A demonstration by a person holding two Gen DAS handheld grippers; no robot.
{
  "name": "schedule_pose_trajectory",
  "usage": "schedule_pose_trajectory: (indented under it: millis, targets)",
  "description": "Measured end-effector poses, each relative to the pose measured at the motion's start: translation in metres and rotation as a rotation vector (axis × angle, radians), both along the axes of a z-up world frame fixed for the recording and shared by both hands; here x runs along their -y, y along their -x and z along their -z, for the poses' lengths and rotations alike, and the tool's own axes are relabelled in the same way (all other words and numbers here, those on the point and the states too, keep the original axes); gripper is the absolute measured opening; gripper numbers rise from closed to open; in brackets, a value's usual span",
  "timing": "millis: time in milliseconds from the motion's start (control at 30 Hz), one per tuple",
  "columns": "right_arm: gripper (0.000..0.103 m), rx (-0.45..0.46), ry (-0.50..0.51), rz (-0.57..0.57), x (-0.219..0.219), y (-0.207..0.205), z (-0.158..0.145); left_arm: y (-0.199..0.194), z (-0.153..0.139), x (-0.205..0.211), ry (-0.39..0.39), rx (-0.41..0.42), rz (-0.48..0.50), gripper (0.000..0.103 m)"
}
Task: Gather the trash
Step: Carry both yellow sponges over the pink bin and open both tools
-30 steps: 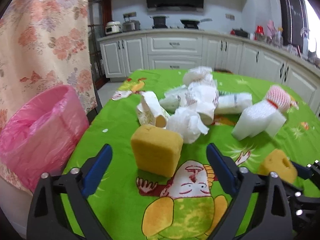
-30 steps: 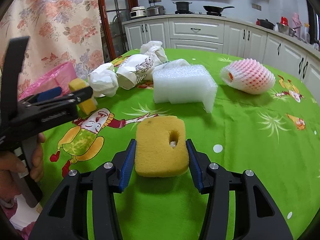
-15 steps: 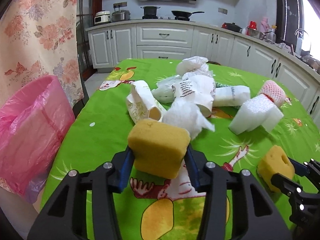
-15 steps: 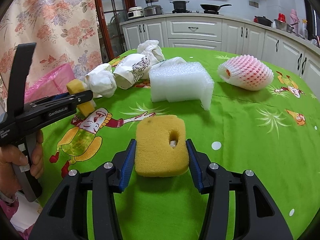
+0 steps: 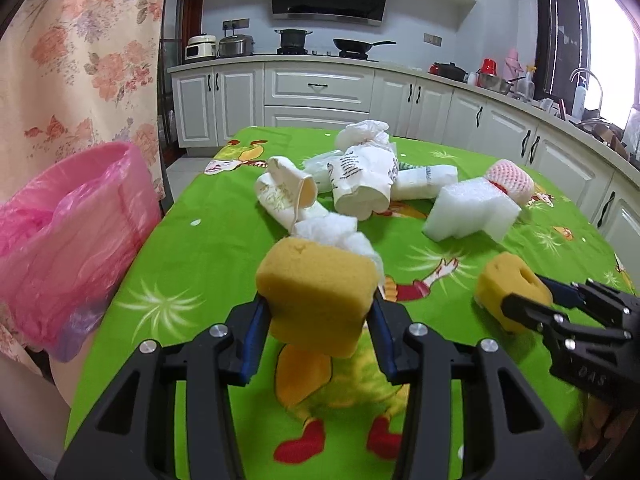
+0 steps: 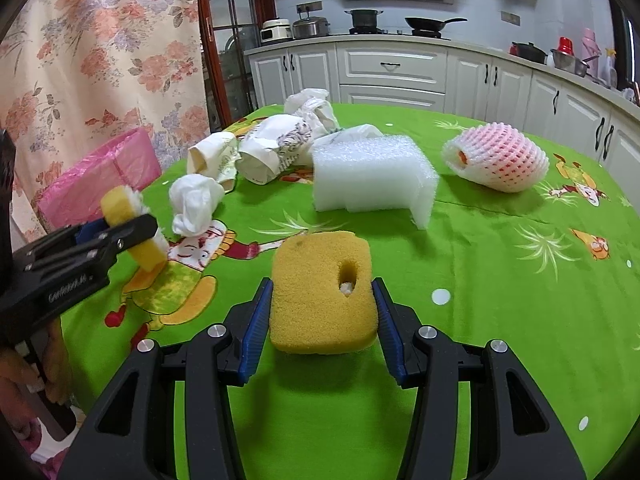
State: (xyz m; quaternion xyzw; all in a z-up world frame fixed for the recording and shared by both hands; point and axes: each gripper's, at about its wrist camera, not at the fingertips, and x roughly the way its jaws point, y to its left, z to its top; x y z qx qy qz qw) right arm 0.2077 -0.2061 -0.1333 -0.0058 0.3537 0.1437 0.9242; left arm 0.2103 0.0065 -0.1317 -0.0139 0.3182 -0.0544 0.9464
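My left gripper point(image 5: 316, 334) is shut on a plain yellow sponge point(image 5: 316, 292) and holds it above the green tablecloth point(image 5: 200, 248). My right gripper point(image 6: 322, 316) is shut on a yellow sponge with a hole point(image 6: 322, 294), lifted slightly off the cloth; this sponge also shows in the left wrist view point(image 5: 510, 288). The left gripper's sponge shows in the right wrist view point(image 6: 132, 228). A pink-lined trash bin point(image 5: 68, 232) stands off the table's left edge. Crumpled paper cups point(image 5: 288, 194), a tissue wad point(image 6: 194, 204), white foam point(image 6: 372, 176) and a pink fruit net point(image 6: 500, 158) lie further back.
A floral curtain point(image 5: 80, 60) hangs behind the bin on the left. White kitchen cabinets point(image 5: 320, 96) and a counter with pots run along the back and right. The table's left edge point(image 5: 132, 264) borders the bin.
My left gripper closed on the plain yellow sponge and lifted it off the cloth. My right gripper kept hold of the holed sponge, almost still.
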Motion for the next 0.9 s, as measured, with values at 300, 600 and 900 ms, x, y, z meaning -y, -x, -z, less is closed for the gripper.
schedule_pose_trajectory:
  millis: [300,600,900]
  targets:
    - [0.048,0.027,0.009,-0.068,-0.028,0.008,-0.015,0.029,-0.006,-0.028,0.015,0.029,-0.031,0.044]
    - [0.048,0.060,0.021,-0.154,-0.063,0.012,-0.026,0.050,-0.016,-0.055,-0.008,0.077,-0.080,0.044]
    - [0.048,0.096,0.003,-0.281,-0.111,0.006,-0.046,0.064,-0.037,-0.089,-0.021,0.123,-0.149,0.044]
